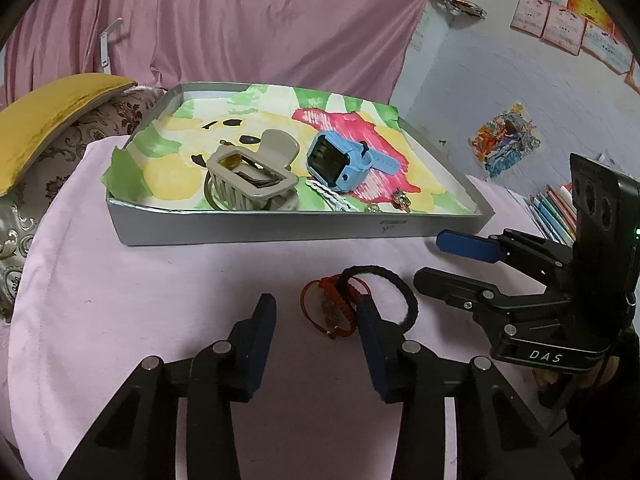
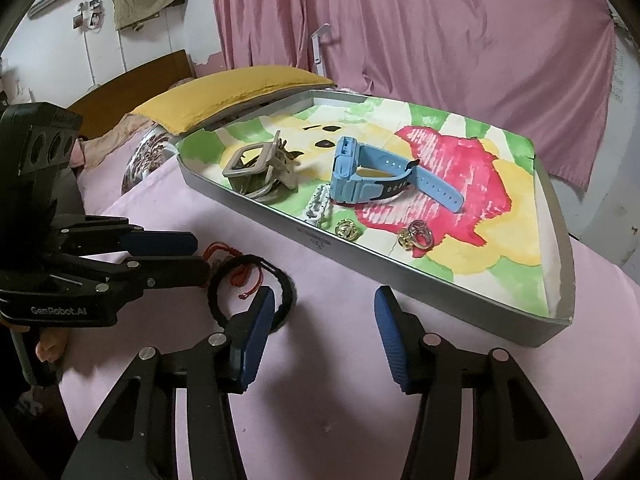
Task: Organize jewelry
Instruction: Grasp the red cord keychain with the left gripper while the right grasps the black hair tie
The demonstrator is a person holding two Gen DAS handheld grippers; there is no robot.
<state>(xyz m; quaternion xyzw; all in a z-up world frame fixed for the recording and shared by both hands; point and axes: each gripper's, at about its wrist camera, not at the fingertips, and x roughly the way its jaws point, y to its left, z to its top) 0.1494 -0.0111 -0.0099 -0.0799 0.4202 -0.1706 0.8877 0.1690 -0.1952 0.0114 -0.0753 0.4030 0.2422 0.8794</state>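
A grey tray (image 1: 280,226) (image 2: 400,276) lined with painted paper holds a beige hair claw (image 1: 252,172) (image 2: 260,172), a blue watch (image 1: 344,160) (image 2: 372,180), a white clip (image 2: 318,204) and gold rings (image 2: 416,236). On the pink cloth in front lie a red cord bracelet (image 1: 332,304) (image 2: 240,272) and a black braided bracelet (image 1: 400,292) (image 2: 256,300), overlapping. My left gripper (image 1: 316,308) (image 2: 202,256) is open, its fingers low on either side of the red bracelet. My right gripper (image 2: 324,300) (image 1: 426,256) is open and empty, just right of the black bracelet.
A yellow cushion (image 1: 52,116) (image 2: 240,92) and patterned bedding (image 1: 24,216) lie left of the tray. A pink curtain (image 1: 240,20) hangs behind. Colored pencils (image 1: 552,212) lie at the right on the cloth.
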